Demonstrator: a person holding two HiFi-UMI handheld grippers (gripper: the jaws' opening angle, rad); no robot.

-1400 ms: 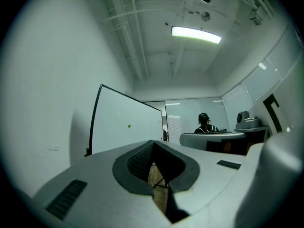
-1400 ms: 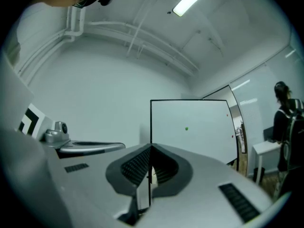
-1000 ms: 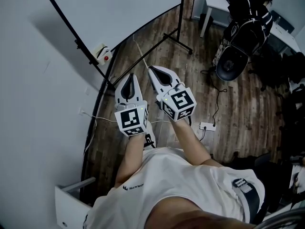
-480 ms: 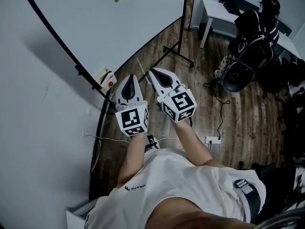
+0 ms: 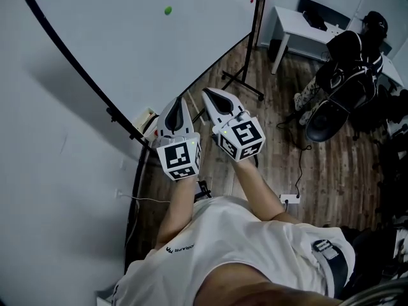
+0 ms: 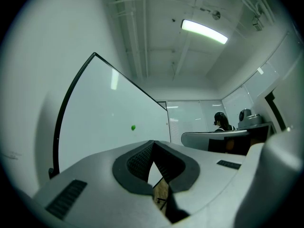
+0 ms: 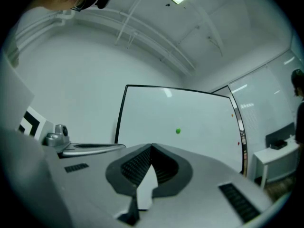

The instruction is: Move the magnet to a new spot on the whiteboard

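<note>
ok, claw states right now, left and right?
Left claw: closed, tips together, holding nothing.
Right claw: closed, tips together, holding nothing.

The person wears a white short-sleeved T-shirt (image 5: 255, 247) with small dark lettering (image 5: 179, 250) on its left sleeve and a dark strap (image 5: 333, 263) at its right. The left hand-held gripper (image 5: 176, 101) and right hand-held gripper (image 5: 206, 92) are white shells with black-and-white square markers.

Left tongs (image 5: 177, 101), right tongs (image 5: 208, 92) nearer whiteboard (image 5: 121, 43); magnet (image 5: 167, 9) appeared.
</note>
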